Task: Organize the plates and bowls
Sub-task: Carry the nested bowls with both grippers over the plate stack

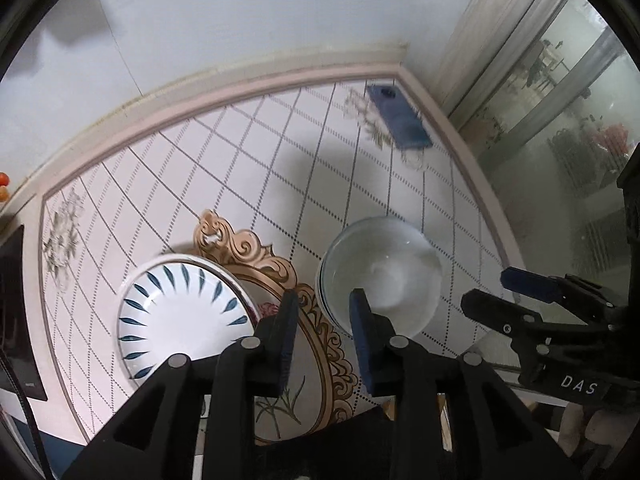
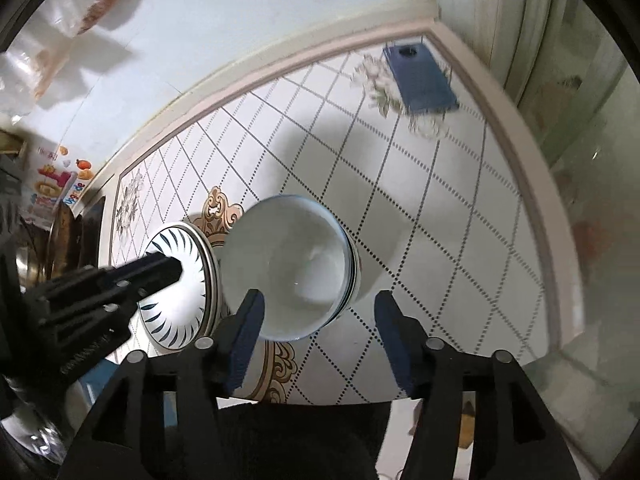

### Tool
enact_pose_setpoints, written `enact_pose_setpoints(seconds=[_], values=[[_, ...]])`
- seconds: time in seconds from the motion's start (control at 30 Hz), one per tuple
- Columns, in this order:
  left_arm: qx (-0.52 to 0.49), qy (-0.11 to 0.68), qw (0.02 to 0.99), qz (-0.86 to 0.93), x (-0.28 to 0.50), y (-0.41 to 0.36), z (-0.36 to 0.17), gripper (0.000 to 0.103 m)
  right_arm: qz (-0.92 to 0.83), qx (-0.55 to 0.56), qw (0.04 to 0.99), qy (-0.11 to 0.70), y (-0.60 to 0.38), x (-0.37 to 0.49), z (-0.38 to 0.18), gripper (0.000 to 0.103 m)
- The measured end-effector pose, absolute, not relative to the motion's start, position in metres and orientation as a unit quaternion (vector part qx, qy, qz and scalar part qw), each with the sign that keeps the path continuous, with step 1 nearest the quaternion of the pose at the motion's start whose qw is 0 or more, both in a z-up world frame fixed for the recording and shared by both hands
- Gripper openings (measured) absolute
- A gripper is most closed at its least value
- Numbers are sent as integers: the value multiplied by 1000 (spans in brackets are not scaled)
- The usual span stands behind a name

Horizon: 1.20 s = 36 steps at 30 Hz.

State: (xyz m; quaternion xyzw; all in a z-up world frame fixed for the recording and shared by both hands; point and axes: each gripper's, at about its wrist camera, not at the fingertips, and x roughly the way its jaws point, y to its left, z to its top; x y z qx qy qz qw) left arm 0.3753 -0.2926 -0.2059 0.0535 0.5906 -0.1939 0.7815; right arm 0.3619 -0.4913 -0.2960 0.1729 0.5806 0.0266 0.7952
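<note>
Glass bowl [image 2: 288, 264] topping stacked bowls, beside leaf-patterned plate [image 1: 184, 312], both claws open, empty.

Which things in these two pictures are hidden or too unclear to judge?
- Bowls, both views: the top one hides how many are stacked.
- Plate, right view: the left gripper covers part.
- Phone, both views: blurred, details unreadable.
- Left view: bottom table edge behind gripper.

Bright, round fisheye pictures with dark corners.
Soft grey shadows fall on the counter [image 1: 248, 168]. Straight lines bend near the edges, and the blue phone [image 2: 420, 80] and far things look smeared and blurry.
</note>
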Motion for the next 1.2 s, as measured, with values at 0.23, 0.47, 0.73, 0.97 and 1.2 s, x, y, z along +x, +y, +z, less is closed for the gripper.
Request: enact_pose_setpoints(seconds=[0.23,0.47,0.73,0.97,1.2], values=[[32,574,793,-204,368,-283,-179,70,17,155,814,560,-489,341,-254,87],[11,569,796,-206,367,-277,-167,73,15,161,820,548,-495,332,-234,91],[1,581,791,-194,380,-279,-183,73,17,177,819,546,-503,341,-240,92],[-36,636,750,-176,417,-281,-244,73,41,244,782,572,-521,363,-303,93],[-59,697,696,-160,451,-289,-310,72,83,349,720,594,-532,381,-388,93]])
